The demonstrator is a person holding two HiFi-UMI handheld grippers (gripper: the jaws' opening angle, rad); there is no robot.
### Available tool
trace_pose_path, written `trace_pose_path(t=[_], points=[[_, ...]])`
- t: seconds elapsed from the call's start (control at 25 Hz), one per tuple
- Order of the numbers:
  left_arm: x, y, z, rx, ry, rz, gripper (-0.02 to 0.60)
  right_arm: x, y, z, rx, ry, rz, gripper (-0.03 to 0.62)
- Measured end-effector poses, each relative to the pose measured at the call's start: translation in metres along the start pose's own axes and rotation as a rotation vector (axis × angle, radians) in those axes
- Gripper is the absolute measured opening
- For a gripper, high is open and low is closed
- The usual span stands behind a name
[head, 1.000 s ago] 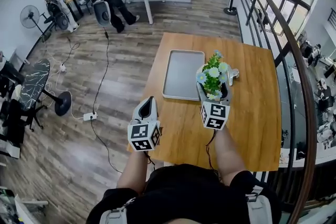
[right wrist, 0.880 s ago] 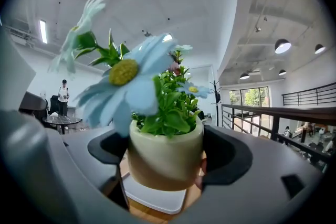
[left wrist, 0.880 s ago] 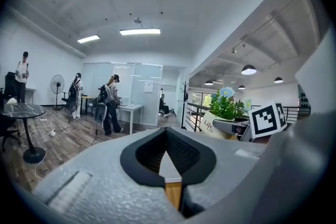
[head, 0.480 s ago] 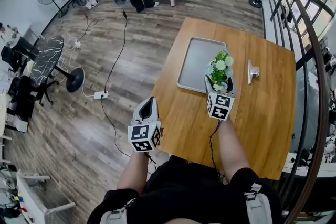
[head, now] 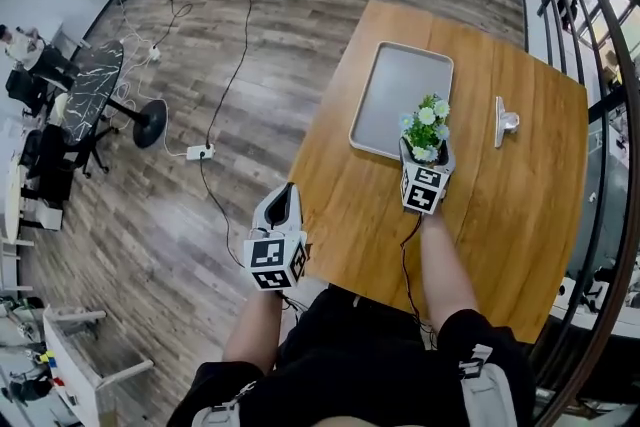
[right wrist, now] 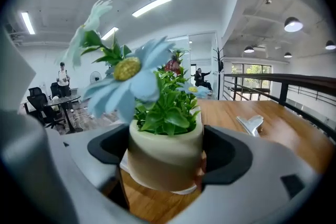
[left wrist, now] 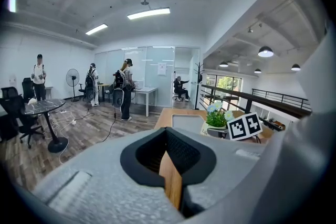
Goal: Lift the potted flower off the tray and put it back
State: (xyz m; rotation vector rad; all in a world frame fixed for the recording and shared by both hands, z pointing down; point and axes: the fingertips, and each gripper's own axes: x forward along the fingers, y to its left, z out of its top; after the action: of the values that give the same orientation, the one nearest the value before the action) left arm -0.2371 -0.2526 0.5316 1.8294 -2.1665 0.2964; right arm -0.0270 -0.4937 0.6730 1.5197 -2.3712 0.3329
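The potted flower (head: 425, 127), a cream pot with green leaves and pale blue daisies, sits between the jaws of my right gripper (head: 427, 155), which is shut on the pot (right wrist: 165, 149). In the head view it is at the near right corner of the grey tray (head: 400, 80). Bare wood shows under the pot in the right gripper view. My left gripper (head: 284, 195) is shut on nothing and hangs off the table's left edge over the floor. From the left gripper (left wrist: 167, 157) view, the flower (left wrist: 216, 118) stands ahead to the right, with the tray (left wrist: 186, 122) beside it.
A metal clip (head: 503, 121) lies on the wooden table (head: 500, 215) right of the tray. A railing (head: 600, 65) runs along the table's right side. Left of the table are floor cables, a power strip (head: 200, 152) and a stand base (head: 150, 122). People stand far back.
The right gripper has carried the flower left, away from the metal clip and over to the tray's near right corner. The head view has swung; the left gripper has kept its place.
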Motion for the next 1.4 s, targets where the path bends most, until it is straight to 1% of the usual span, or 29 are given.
trace_pose_path(t=[0.12,0.24,0.32,0.44,0.52,0.64,0.72,0.76,0.96,1.08,1.12,1.28,1.32,1.4], points=[[-0.001,0.004,-0.002,0.023,0.007,0.009,0.015,0.014,0.001,-0.027,-0.003,0.054,-0.007,0.445],[-0.006,0.012,-0.003,0.059,0.013,0.024,0.015,0.023,0.002,-0.043,0.003,0.071,-0.021,0.445],[-0.011,0.018,-0.004,0.07,0.019,0.039,0.015,0.027,0.002,-0.045,0.0,0.063,-0.026,0.445],[-0.017,0.024,-0.004,0.065,0.014,0.051,0.015,0.031,0.004,-0.043,-0.006,0.067,-0.03,0.446],[-0.021,0.026,-0.004,0.061,0.008,0.051,0.015,0.032,0.008,-0.043,-0.005,0.068,-0.016,0.448],[-0.021,0.02,-0.003,0.056,0.0,0.038,0.015,0.025,0.005,-0.043,0.048,0.065,-0.005,0.448],[-0.02,0.013,0.0,0.056,-0.011,0.021,0.015,0.016,-0.001,-0.04,0.1,0.067,-0.014,0.46],[-0.019,0.01,0.002,0.055,-0.018,0.011,0.015,0.011,-0.002,-0.036,0.108,0.061,-0.011,0.466],[-0.011,-0.01,0.011,0.042,-0.056,-0.041,0.015,-0.027,0.002,-0.008,0.083,-0.009,0.033,0.468],[-0.005,-0.03,0.016,0.027,-0.074,-0.091,0.015,-0.057,0.002,0.011,0.067,-0.028,0.079,0.46],[-0.005,-0.037,0.018,0.022,-0.08,-0.11,0.015,-0.071,0.001,0.022,0.065,-0.054,0.085,0.454],[-0.003,-0.067,0.03,0.015,-0.111,-0.187,0.015,-0.13,-0.014,0.084,0.077,-0.249,0.048,0.387],[-0.001,-0.075,0.034,0.015,-0.119,-0.206,0.015,-0.144,-0.019,0.101,0.078,-0.298,0.036,0.353],[0.0,-0.09,0.042,0.014,-0.133,-0.243,0.015,-0.172,-0.028,0.132,0.077,-0.381,0.011,0.253]])
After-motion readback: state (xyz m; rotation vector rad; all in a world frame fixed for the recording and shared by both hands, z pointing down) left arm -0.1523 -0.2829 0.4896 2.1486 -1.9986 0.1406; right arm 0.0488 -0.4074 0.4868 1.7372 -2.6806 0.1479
